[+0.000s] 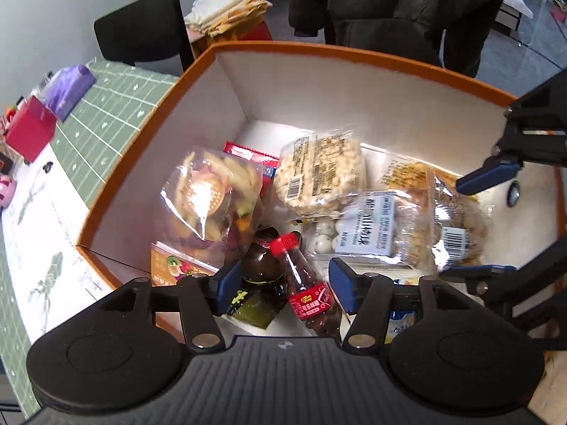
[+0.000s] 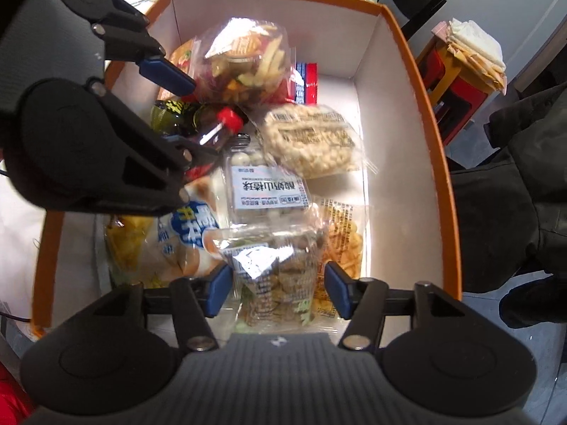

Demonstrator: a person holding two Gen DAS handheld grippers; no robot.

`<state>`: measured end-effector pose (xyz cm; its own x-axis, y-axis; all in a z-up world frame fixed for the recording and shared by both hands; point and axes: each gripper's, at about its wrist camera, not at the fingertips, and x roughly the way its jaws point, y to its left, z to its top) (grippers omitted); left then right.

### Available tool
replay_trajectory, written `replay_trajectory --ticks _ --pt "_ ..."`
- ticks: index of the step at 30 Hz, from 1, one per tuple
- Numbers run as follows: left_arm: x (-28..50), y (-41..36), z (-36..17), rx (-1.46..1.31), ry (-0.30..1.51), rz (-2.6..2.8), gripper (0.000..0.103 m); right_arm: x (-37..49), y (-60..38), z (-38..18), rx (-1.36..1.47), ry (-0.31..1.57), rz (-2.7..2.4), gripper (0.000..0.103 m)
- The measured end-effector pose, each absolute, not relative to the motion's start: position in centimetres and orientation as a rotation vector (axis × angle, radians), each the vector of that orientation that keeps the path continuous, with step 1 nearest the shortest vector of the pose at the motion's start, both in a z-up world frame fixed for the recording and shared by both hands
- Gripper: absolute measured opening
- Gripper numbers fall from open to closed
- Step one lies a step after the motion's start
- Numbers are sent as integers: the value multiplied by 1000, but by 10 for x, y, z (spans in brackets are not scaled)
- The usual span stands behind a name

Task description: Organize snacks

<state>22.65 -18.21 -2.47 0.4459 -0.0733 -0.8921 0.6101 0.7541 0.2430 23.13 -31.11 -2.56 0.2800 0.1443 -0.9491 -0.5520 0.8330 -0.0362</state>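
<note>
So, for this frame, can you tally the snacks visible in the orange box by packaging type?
Clear bags: 4 (veggie chips, puffed rounds, nut mix, yellow sticks)
Printed packets: 5 (red-blue, orange fruit, green, white-blue, yellow)
Bottles: 2 (red-capped, dark)
Clear tubs: 1 (white balls)
Total: 12

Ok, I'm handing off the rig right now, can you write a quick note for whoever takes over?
Left gripper: open, empty, hanging over the red-capped bottle inside the orange box.
Right gripper: open, empty, its fingers either side of a clear cracker bag, not shut on it.
Snacks all lie loose in the box: veggie chips bag, puffed rice cake, yogurt ball tub.
Done: snacks are in the box.
Left: probably tidying the pile; whether more remain outside cannot be told.
</note>
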Motion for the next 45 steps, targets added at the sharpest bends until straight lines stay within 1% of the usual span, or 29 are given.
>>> replay_trajectory --ticks 2,5,10,16,21,23,25,26,28,30,31,37,41,45 --pt "218 -182 -17 609 1017 -450 67 229 -310 -18 -399 1187 477 67" --pt "207 -181 -2 617 993 -430 70 223 -308 -3 -389 1144 468 75" --pt "185 -169 31 580 942 -389 71 209 -307 26 -343 1044 459 83" --pt "142 -146 75 532 813 -331 71 176 -298 60 -347 917 455 84" --pt "95 -121 106 437 695 -283 71 140 -293 88 -336 776 462 86" --pt "75 -111 113 397 643 -255 72 123 -293 96 -317 716 464 88" --pt "57 -101 118 367 587 -233 75 104 -294 101 -306 653 463 90" --pt "48 -96 119 349 558 -220 76 95 -293 101 -304 621 454 90" --pt "32 -87 118 313 509 -184 83 79 -292 100 -292 567 438 91" --pt "20 -80 113 282 469 -143 87 61 -293 99 -249 522 419 92" --pt "14 -77 109 273 454 -121 88 54 -294 97 -229 506 411 93" --pt "-8 -63 80 218 449 -49 88 19 -290 74 -174 431 321 93" --pt "-12 -50 63 146 458 -19 88 11 -284 54 -118 400 295 93" --pt "-9 -40 42 101 474 24 89 6 -269 34 -131 379 282 93"
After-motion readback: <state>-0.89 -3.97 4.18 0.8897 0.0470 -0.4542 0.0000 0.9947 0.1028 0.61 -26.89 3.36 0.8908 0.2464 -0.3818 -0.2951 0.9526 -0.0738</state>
